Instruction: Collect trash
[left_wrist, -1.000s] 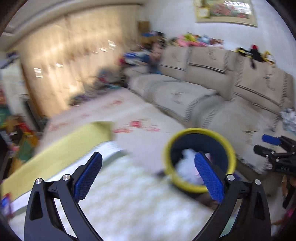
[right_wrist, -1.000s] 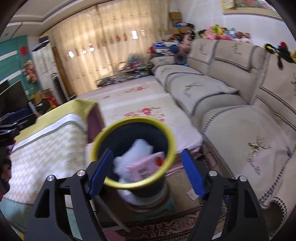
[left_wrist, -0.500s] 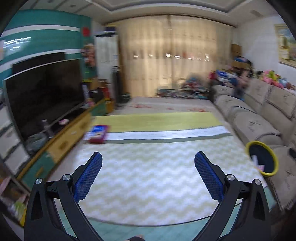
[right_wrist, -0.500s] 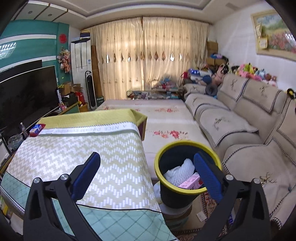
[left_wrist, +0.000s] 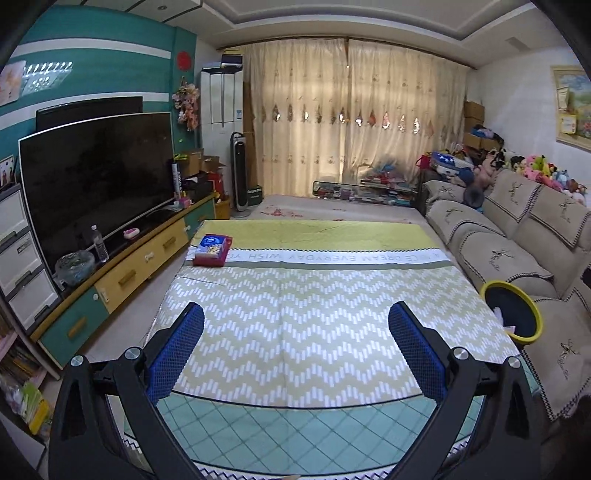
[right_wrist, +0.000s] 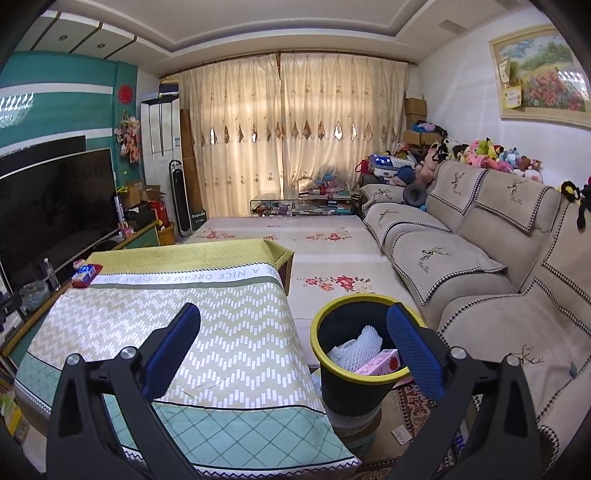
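While both grippers hang over the near end of the tabletop, neither has hold of anything. The left gripper (left_wrist: 295, 325) has its blue-padded jaws spread wide, with only the cloth between them. The right gripper (right_wrist: 293, 326) has just been opening its jaws, and they now stand fully apart and empty; its right finger overlaps the bin's rim in the right wrist view.

The tabletop (right_wrist: 229, 314) is covered by a green and white zigzag-patterned cloth with a yellow-green far section and a white lettered band. A red and blue flat box (left_wrist: 211, 250) lies on the far left of it, on that band.

The black round bin with a yellow rim (right_wrist: 352, 384) stands on the floor just right of the tabletop, between it and the beige sofa (right_wrist: 476, 266). Inside lie white foam wrapping (right_wrist: 356, 349) and a pink carton (right_wrist: 380, 363).
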